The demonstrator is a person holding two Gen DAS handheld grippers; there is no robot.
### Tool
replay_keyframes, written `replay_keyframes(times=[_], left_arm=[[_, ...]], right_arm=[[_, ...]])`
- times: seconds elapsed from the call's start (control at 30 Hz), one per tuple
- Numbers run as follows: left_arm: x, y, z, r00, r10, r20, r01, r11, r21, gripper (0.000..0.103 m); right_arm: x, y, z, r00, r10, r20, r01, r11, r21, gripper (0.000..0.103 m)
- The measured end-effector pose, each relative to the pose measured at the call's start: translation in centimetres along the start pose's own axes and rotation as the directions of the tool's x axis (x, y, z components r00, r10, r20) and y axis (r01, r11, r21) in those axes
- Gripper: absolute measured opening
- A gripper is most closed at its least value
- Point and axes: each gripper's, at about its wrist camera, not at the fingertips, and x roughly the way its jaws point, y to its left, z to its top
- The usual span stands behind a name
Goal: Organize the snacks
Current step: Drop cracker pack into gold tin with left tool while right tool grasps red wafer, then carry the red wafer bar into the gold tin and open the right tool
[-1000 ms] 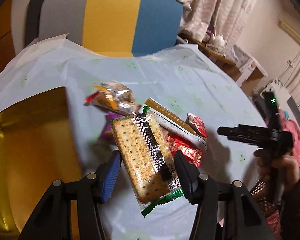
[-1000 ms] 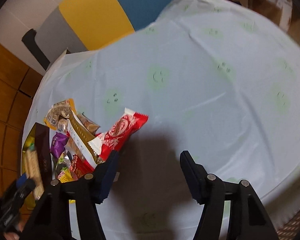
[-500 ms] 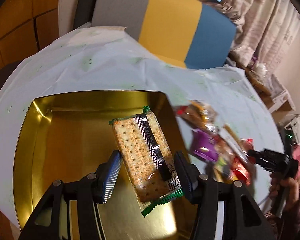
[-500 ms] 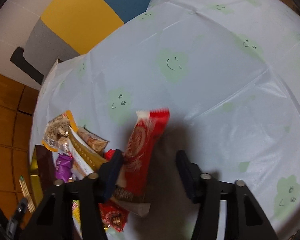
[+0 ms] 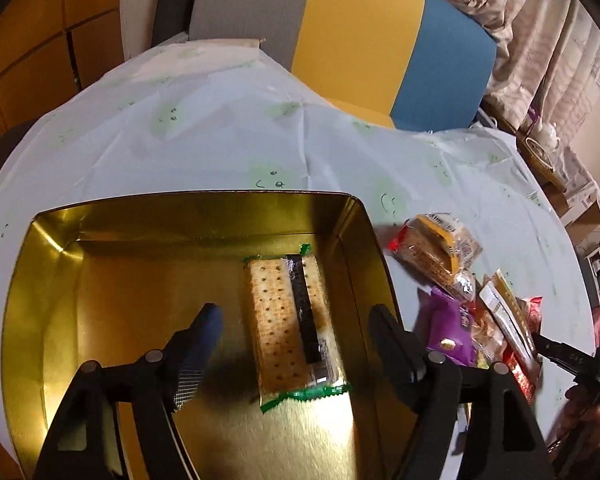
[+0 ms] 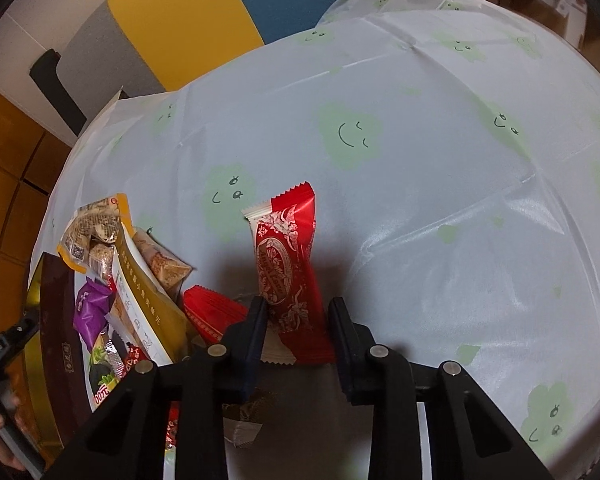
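A green-edged cracker pack [image 5: 286, 320] lies flat on the floor of the gold tin [image 5: 196, 200]. My left gripper [image 5: 296, 314] hovers over it, jaws opening wide, both pads clear of the pack. Right of the tin lies a pile of snacks [image 5: 452, 280], among them a purple packet [image 5: 448, 328]. In the right wrist view a red-and-white wafer packet [image 6: 288, 248] stands tilted up off the cloth. My right gripper [image 6: 296, 304] is closing on its lower end, with both pads against its sides. The pile [image 6: 140, 280] sits just left of it.
A pale tablecloth with green smiley clouds [image 6: 348, 136] covers the round table. A grey, yellow and blue chair [image 5: 360, 40] stands at the far edge. Wooden panels [image 5: 40, 40] are on the left, and boxes and a teapot [image 5: 548, 140] on the right.
My left gripper carried the cracker pack from the pile over the tin, then let it go onto the tin floor. My right gripper narrowed around the red wafer packet and tipped it upright.
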Motion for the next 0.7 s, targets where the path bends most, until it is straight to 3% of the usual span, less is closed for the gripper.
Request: replay_keyframes(times=[0.2,0.4,0.53,0.6,0.7], left_arm=[[-3.7,-1.1,-2.5,0.996,0.014,0.083,-0.017,0.999,0.032,0.077],[-7.3,-3.3,-6.8,0.987,-0.026,0.159,0.009,0.994,0.107,0.077],[-8.3,-4.3,-9.2,0.987,-0.057,0.153,0.035,0.989,0.144,0.075],[-8.4,-4.4,-9.9,0.987,-0.072,0.142,0.052,0.989,0.140,0.067],[-8.0,-4.3,-10.7,0.991,-0.065,0.116,0.051,0.991,0.123,0.065]], right_arm=[[-0.5,-0.3,-0.3,1.000,-0.006,0.020,0.006,1.000,-0.017,0.031],[-0.8,0.9,-0.8,0.996,-0.075,0.056,0.081,0.989,-0.121,0.031],[-1.3,1.1,-1.3,0.991,-0.104,0.079,0.113,0.985,-0.126,0.027],[-1.8,0.4,-1.5,0.990,-0.112,0.089,0.121,0.988,-0.101,0.026],[-2.5,-1.2,-2.1,0.987,-0.118,0.105,0.124,0.991,-0.051,0.026]])
